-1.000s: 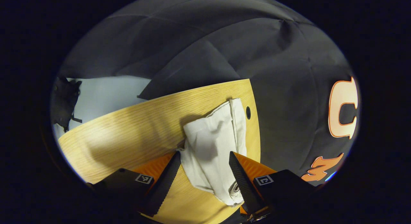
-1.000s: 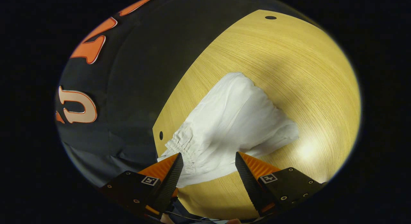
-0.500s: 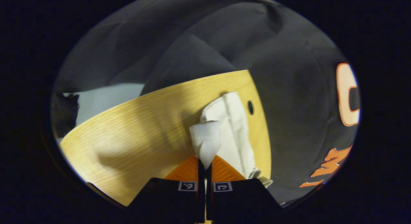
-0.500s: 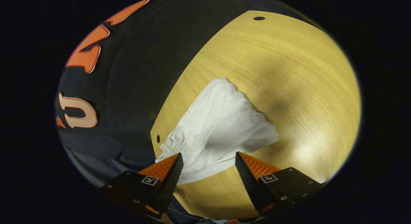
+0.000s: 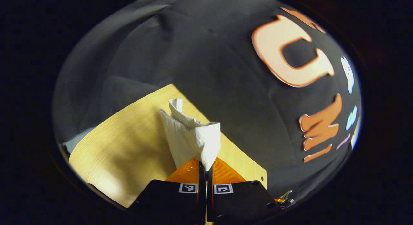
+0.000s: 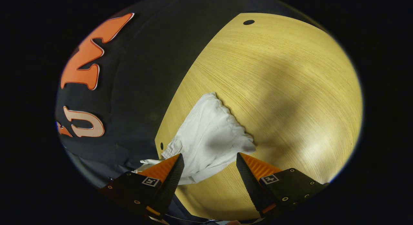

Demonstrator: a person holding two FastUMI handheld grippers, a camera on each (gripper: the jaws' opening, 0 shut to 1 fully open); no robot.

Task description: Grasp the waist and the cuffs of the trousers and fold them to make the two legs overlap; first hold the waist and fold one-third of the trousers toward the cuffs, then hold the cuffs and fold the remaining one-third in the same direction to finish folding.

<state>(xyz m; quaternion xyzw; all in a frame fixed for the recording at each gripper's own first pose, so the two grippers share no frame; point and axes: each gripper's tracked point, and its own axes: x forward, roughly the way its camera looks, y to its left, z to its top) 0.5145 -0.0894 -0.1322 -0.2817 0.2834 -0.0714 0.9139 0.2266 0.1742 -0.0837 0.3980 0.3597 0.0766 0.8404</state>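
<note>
Trousers (image 5: 190,138) now hang lifted off the table (image 5: 122,144), clamped in my left gripper (image 5: 204,165), which closed a second ago. My right gripper (image 6: 209,162) hovers spread, empty, over the remaining cloth: folding begins.

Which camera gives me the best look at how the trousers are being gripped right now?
The left gripper view: the left hand-held gripper is shut on a bunched fold of the white trousers, lifted off the table. The right gripper view shows the trousers spread on the table, with the right hand-held gripper open over them.
</note>
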